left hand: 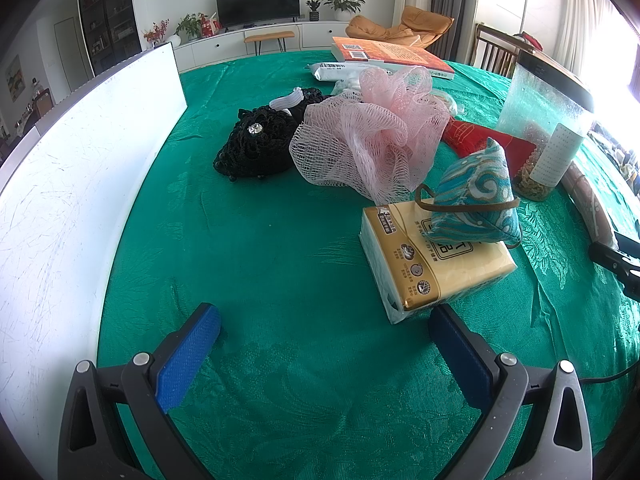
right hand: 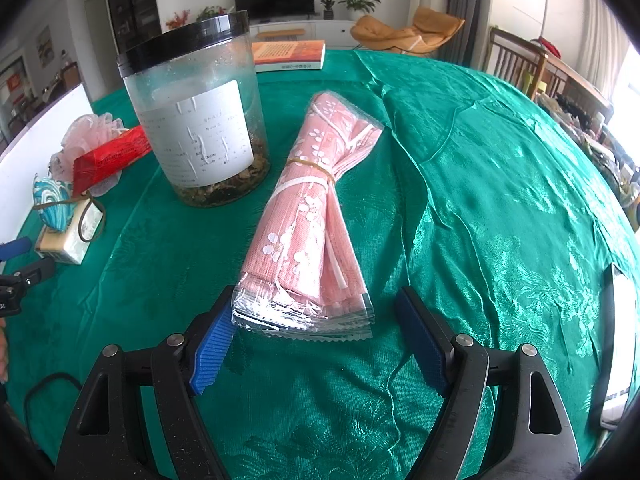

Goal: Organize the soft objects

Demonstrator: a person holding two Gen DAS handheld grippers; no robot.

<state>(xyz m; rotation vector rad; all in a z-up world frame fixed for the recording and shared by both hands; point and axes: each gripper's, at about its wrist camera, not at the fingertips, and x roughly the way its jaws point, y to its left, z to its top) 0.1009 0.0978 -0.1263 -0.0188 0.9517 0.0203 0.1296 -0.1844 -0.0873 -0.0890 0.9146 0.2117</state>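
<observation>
- Right tongs (right hand: 316, 336) spread wide, nothing pinched; the bundle of pink packets (right hand: 308, 220) lies on the desk (right hand: 500, 200), its near crimped end between the blades. The left blade looks to touch the film edge; the right blade stands apart.
- Left tongs (left hand: 324, 344) spread too, empty, over bare green cloth; the tissue pack (left hand: 432, 260) sits just ahead of the right blade, with the teal pouch (left hand: 476, 196) resting on top.
- Risk: closing on the crimped end alone grabs slick film only, so the bundle could slide out or sag and drag.
- Risk: the rubber band (right hand: 316, 170) sits farther up; a lift from the end could fan the packets loose.
- Risk: the lidded jar (right hand: 200, 120) stands ahead-left of the right tongs, near the bundle; a swing that way could knock it.
- Risk: the loose, wrinkled cloth could get pinched with the film.
- Left side: nudging the tissue pack would likely tip the pouch off; the pink mesh puff (left hand: 372, 132) beyond it could snag a blade.
</observation>
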